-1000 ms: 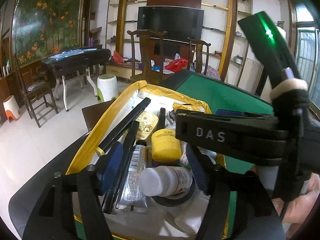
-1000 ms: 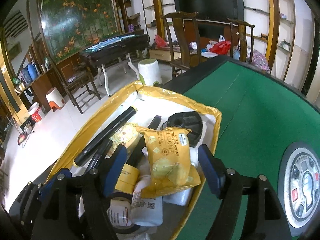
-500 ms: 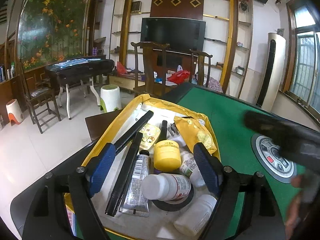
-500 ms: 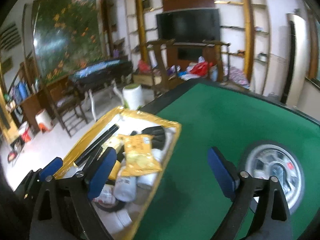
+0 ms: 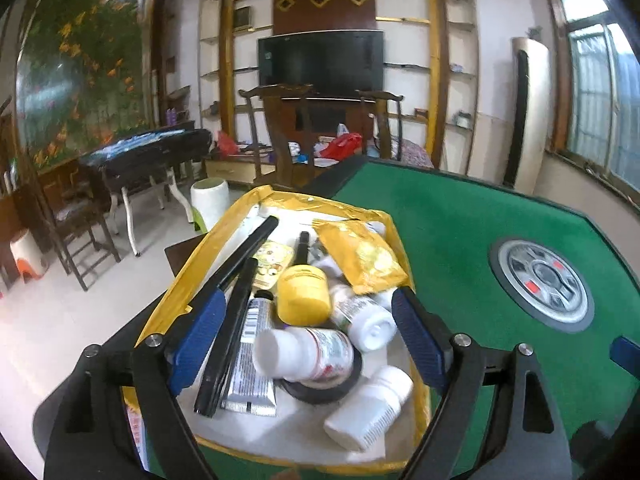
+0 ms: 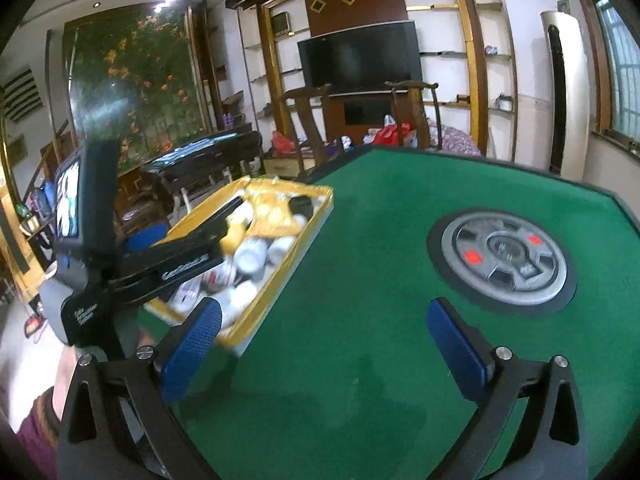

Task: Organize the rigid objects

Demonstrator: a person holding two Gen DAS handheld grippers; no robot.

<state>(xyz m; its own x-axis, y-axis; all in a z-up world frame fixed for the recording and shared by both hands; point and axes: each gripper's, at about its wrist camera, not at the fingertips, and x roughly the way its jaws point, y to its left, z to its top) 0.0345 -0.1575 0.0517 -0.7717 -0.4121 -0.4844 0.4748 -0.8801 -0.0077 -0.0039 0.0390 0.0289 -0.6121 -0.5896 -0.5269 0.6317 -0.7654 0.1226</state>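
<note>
The left hand-held gripper (image 5: 304, 328) hangs released over the yellow tray (image 5: 208, 248), its jaws just widened. The right hand-held gripper (image 6: 324, 348), jaws also just widened, holds nothing above the green counter (image 6: 360, 248).

My right gripper (image 6: 324, 348) has swung away from the yellow tray (image 6: 280, 276) and now sits over bare green felt (image 6: 360, 260), its jaws having just opened wide and empty. The yellow snack packet (image 5: 360, 256) it held now lies in the tray. My left gripper (image 5: 304, 336) has also just been opening, above the bottles (image 5: 308, 352).
</note>
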